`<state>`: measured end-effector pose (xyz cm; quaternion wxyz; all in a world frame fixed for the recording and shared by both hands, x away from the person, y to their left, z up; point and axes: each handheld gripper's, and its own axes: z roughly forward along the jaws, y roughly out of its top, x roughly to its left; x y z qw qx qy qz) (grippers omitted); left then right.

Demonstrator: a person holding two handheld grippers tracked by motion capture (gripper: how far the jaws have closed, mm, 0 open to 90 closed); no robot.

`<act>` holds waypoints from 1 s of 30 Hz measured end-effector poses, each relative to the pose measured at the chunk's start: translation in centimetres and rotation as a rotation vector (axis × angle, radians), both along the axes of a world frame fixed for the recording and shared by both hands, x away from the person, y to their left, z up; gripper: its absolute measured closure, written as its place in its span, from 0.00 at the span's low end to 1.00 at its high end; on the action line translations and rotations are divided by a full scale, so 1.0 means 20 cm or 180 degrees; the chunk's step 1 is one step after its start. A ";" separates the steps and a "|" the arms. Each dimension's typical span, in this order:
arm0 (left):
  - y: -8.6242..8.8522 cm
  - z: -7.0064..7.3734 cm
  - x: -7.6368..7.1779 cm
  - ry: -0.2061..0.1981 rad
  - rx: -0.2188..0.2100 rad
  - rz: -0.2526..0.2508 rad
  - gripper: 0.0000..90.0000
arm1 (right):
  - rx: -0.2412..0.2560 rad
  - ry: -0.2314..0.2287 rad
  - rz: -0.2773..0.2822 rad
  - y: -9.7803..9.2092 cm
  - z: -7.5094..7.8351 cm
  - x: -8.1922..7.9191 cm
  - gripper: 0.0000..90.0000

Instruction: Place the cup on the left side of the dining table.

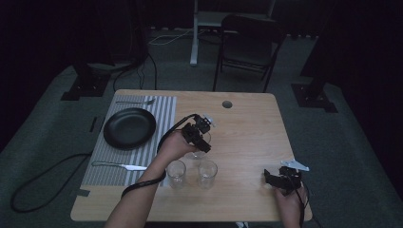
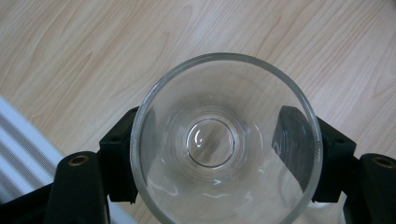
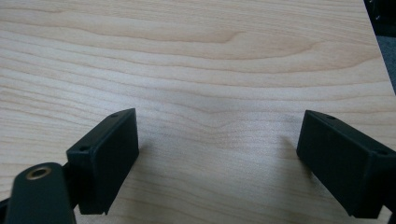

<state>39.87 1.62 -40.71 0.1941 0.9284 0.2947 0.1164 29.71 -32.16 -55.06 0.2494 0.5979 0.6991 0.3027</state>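
A clear drinking glass (image 2: 224, 93) stands between the jaws of my left gripper (image 2: 219, 149), which is shut on it; one black pad (image 2: 119, 158) presses on its outer wall and the other shows through the glass. In the high view this glass (image 1: 200, 150) sits near the middle of the wooden table (image 1: 247, 128) under the left gripper (image 1: 198, 141). Two more empty glasses (image 1: 176, 173) (image 1: 207, 173) stand side by side just in front of it. My right gripper (image 1: 270, 177) rests at the table's front right, open (image 3: 219, 154) over bare wood.
A striped placemat (image 1: 164, 107) on the left holds a black plate (image 1: 129, 127), a fork (image 1: 135, 101) behind it and a knife (image 1: 119, 166) in front. A cable hole (image 1: 227, 104) is at the table's back. A folding chair (image 1: 249, 42) stands beyond the table.
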 end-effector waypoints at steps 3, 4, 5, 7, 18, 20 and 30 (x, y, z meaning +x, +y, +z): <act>0.06 0.00 0.01 -0.0013 0.0002 0.0105 0.32 | 0.0000 0.0000 0.0000 0.00 0.00 0.00 0.14; 0.06 0.00 0.01 -0.0013 0.0002 0.0105 0.32 | 0.0000 0.0000 0.0000 0.00 0.00 0.00 0.14; 0.08 0.00 0.01 -0.0014 0.0012 0.0119 0.32 | 0.0000 0.0000 0.0000 0.00 0.00 0.00 0.14; 0.11 0.00 0.01 -0.0007 -0.0002 0.0173 0.32 | 0.0000 0.0000 0.0000 0.00 0.00 0.00 0.14; 0.30 0.02 0.00 -0.0011 0.0009 0.0357 0.32 | -0.0001 0.0000 0.0000 0.00 0.00 0.00 0.14; 0.33 0.02 0.00 -0.0015 0.0025 0.0399 0.32 | -0.0001 0.0000 0.0000 0.00 0.00 0.00 0.14; 0.51 0.01 -0.01 -0.0018 -0.0001 0.0634 0.32 | -0.0002 -0.0001 0.0001 0.00 0.00 0.00 0.14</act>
